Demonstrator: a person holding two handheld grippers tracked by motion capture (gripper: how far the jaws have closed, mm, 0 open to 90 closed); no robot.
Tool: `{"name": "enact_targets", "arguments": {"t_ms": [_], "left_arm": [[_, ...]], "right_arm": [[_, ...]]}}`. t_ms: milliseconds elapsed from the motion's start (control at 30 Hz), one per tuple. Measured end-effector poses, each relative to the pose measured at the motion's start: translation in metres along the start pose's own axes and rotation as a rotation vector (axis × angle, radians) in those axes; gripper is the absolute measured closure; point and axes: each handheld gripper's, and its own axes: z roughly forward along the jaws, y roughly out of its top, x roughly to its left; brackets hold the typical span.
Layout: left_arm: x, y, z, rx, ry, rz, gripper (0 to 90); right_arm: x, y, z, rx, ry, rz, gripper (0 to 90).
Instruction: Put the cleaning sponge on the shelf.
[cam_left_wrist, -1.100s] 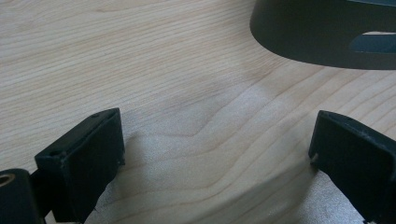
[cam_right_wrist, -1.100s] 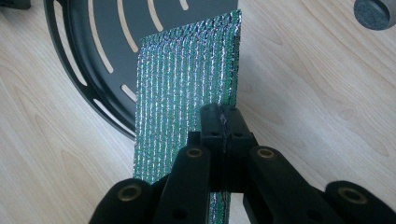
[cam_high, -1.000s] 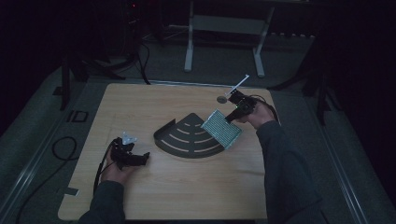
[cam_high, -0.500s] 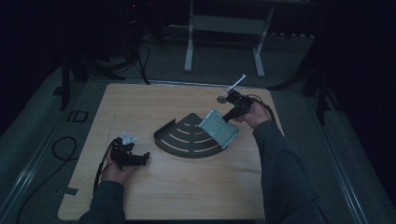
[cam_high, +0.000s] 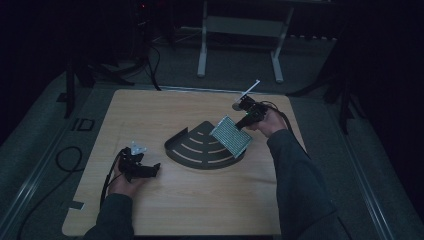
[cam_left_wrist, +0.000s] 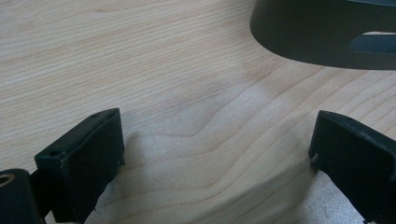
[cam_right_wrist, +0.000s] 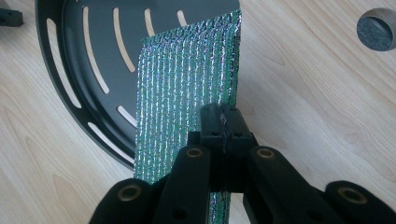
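Right of centre, the right gripper (cam_right_wrist: 223, 122) clamps a glittery green mesh sheet (cam_right_wrist: 187, 88) hanging over the black slotted quarter-round tray's (cam_right_wrist: 65, 60) right edge.

Readable marks — just one

On the grey floor (cam_high: 45, 135) just left of the wooden table (cam_high: 200, 200), towards the far corner, stand two dark characters that look like "ID" (cam_high: 83, 124) — too dim to be sure. The black slotted tray (cam_high: 200, 152) and the glittering green sheet (cam_high: 231, 135) carry no lettering that can be read.
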Motion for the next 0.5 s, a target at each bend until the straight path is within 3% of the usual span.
{"name": "enact_targets", "arguments": {"t_ms": [500], "left_arm": [[0.0, 0.0, 0.0, 0.0, 0.0, 0.0, 3.5]], "right_arm": [[0.0037, 0.003, 0.0087, 0.0, -0.006, -0.006, 89.6]]}}
